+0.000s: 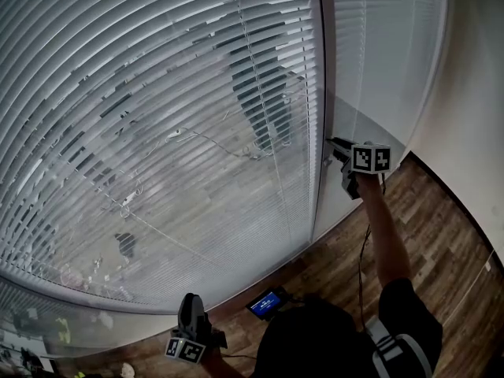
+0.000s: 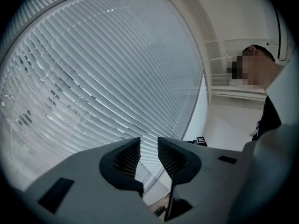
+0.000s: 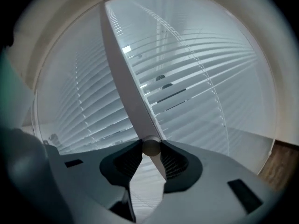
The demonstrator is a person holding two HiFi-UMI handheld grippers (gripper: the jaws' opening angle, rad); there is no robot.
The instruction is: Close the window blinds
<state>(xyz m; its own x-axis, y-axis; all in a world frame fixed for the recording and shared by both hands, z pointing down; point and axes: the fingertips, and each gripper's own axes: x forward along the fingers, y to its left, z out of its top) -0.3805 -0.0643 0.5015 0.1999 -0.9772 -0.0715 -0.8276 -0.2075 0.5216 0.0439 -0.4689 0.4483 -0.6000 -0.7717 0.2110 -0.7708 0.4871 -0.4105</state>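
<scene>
Fingers (image 3: 126, 161) of the right gripper (image 3: 150, 144) are clamped on the rounded end of the wand (image 3: 150, 148), at the frame post (image 1: 323, 93) between the two blinds (image 1: 157, 132). Left gripper (image 2: 148, 146) sits low by the window's bottom edge, fingers narrowly apart with nothing between. Slats on the wide panel are still part-open, outside visible through them.

White window blinds (image 1: 157, 93) fill the far left, a narrower blind (image 1: 386, 53) hangs right of the white post (image 1: 321, 93), the right claw (image 1: 334, 145) reaches that post, and the left claw (image 1: 190, 302) hangs low near the wooden floor (image 1: 441, 227).
</scene>
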